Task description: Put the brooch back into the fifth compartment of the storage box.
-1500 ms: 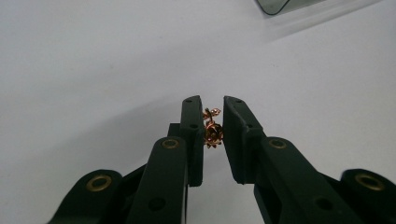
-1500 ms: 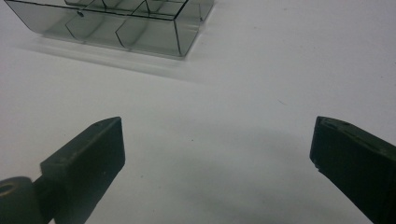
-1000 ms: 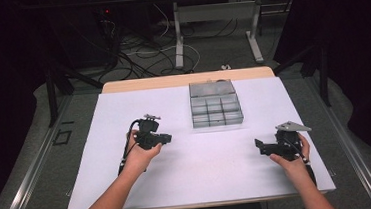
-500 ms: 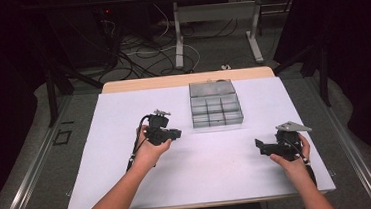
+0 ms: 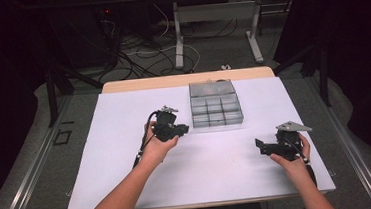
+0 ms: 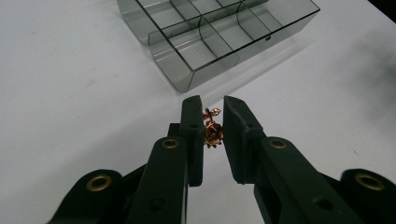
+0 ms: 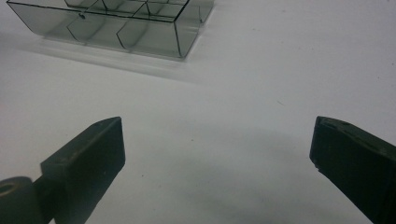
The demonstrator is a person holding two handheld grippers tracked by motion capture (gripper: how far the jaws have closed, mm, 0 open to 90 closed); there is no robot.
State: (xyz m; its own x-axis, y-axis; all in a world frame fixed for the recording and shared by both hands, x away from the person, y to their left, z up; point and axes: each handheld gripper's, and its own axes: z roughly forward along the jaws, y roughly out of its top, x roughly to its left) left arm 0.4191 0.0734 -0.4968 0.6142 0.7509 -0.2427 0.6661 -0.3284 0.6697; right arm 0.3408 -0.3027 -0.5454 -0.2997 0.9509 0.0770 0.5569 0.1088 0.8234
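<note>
- Charm (image 6: 212, 133) first: your left hand-held gripper (image 5: 174, 130) has its jaws pinched on the small gold flower piece, just short of the compartment box (image 5: 216, 110) ahead.
- Carry it level over one cell before you let go.
- Right hand-held gripper (image 5: 262, 146) gapes wide, holding nothing; rest it low on the table (image 5: 117, 155), with the box well ahead.

A small gold rose-shaped trinket (image 6: 212, 132) sits clamped between black jaws at frame centre, stem toward the clear compartment box (image 6: 219, 35) in the upper frame.
</note>
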